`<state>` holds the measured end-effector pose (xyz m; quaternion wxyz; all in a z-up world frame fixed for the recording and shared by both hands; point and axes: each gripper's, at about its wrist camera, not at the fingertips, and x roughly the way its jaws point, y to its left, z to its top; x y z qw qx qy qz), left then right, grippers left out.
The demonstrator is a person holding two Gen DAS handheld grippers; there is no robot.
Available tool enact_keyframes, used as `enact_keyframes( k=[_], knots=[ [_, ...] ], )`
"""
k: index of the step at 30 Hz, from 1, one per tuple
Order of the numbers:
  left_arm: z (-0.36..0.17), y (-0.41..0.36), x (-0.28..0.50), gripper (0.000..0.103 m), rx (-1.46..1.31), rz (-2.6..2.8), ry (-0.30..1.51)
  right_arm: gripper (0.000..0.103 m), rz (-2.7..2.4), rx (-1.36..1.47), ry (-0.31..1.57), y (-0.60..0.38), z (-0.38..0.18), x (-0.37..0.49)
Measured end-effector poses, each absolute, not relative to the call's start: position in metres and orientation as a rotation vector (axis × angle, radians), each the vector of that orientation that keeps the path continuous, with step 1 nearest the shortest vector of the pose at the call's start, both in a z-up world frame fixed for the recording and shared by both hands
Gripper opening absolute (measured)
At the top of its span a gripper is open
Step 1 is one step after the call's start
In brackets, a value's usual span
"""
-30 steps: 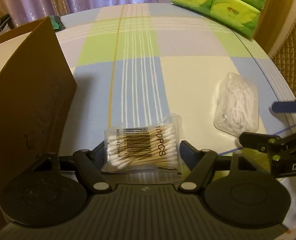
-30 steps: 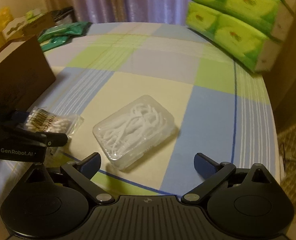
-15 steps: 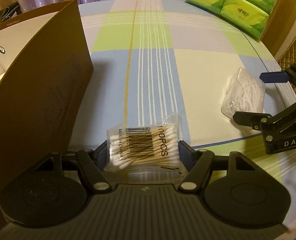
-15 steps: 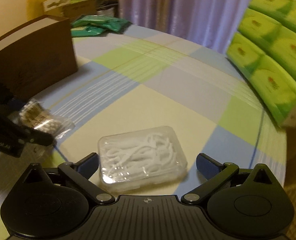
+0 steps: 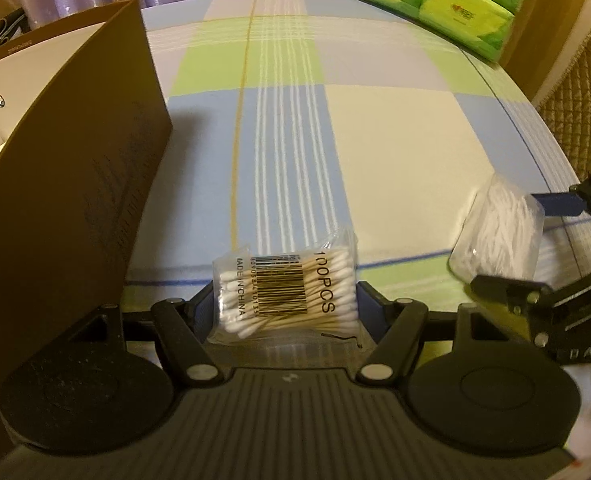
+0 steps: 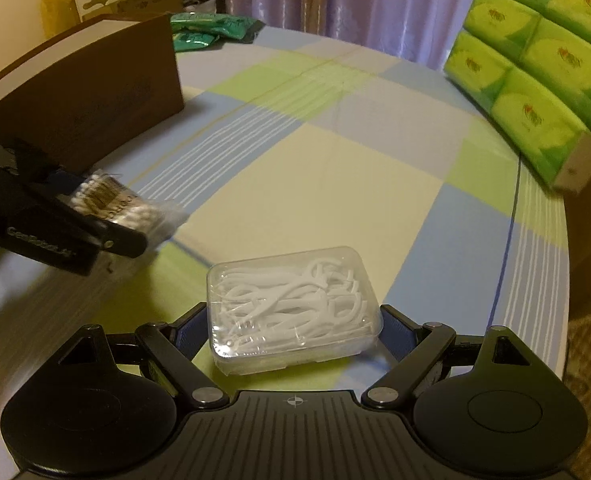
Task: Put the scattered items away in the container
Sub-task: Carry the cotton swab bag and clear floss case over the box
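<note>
Left wrist: your left gripper (image 5: pixel 283 300) has its fingers closed on the bag of cotton swabs (image 5: pixel 284 294) beside the brown box (image 5: pixel 67 184); light, soft, crinkly, sticks running finger to finger. Right wrist: your right gripper (image 6: pixel 293 326) clamps the clear floss-pick case (image 6: pixel 293 308) across its long axis, just over the tabletop (image 6: pixel 335 168); stiff but slick, so squeeze the end walls gently.

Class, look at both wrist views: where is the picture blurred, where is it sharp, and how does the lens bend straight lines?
Left wrist view: the cotton swab packet and its barcode are sharp; the floss pick box is smeared; the brown box edge bows. Right wrist view: the floss pick box is crisp, the swab packet in the left gripper is blurred, and the table edge curves.
</note>
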<state>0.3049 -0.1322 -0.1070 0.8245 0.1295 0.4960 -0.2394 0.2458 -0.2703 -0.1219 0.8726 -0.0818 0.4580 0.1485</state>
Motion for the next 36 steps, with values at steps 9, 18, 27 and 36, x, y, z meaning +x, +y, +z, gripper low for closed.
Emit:
enact_keyframes(
  k=[9, 18, 27, 36],
  knots=[
    [-0.097, -0.126, 0.271, 0.067, 0.283, -0.552, 1.069, 0.085, 0.285, -0.109, 0.982, -0.268, -0.107, 0.211],
    [-0.067, -0.106, 0.236, 0.067, 0.26, -0.581, 1.047, 0.085, 0.291, -0.061, 0.968, -0.266, -0.087, 0.176],
    [-0.04, -0.073, 0.204, 0.067, 0.218, -0.592, 1.018, 0.085, 0.335, -0.033, 0.943, -0.246, -0.069, 0.142],
    [-0.013, -0.033, 0.18, 0.067, 0.182, -0.595, 0.982, 0.085, 0.397, -0.024, 0.922, -0.215, -0.052, 0.117]
  ],
)
